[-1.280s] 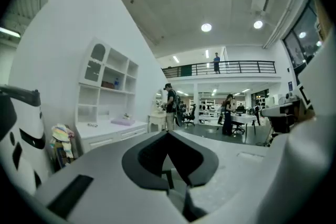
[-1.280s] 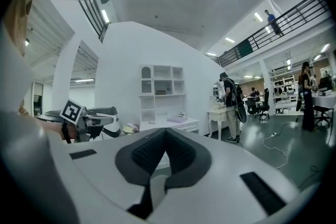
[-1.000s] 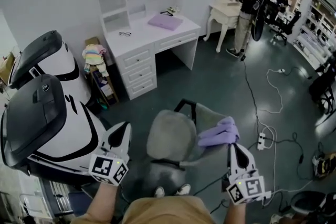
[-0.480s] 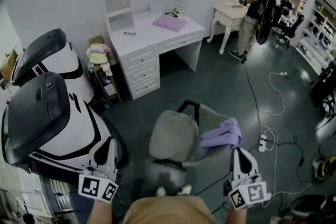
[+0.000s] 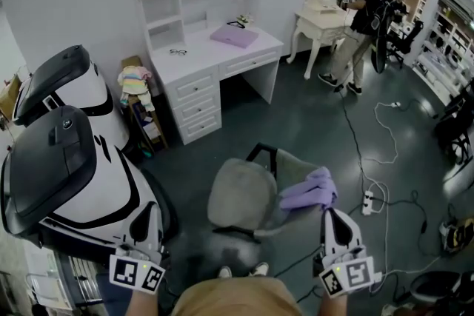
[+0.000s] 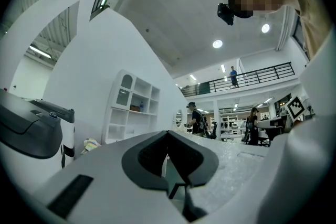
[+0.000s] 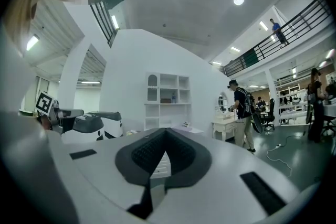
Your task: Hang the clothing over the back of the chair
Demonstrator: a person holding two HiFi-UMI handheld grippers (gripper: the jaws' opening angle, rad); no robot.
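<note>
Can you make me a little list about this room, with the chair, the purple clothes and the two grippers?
chair: gray, just in front of the person's feet
clothing: purple, bunched on the chair's right side; I can't tell if that part is the back
left gripper: shut, empty, next to the big white and black machine
right gripper: shut, empty, just below the clothing, not holding it
desk: white, against the wall behind the chair
</note>
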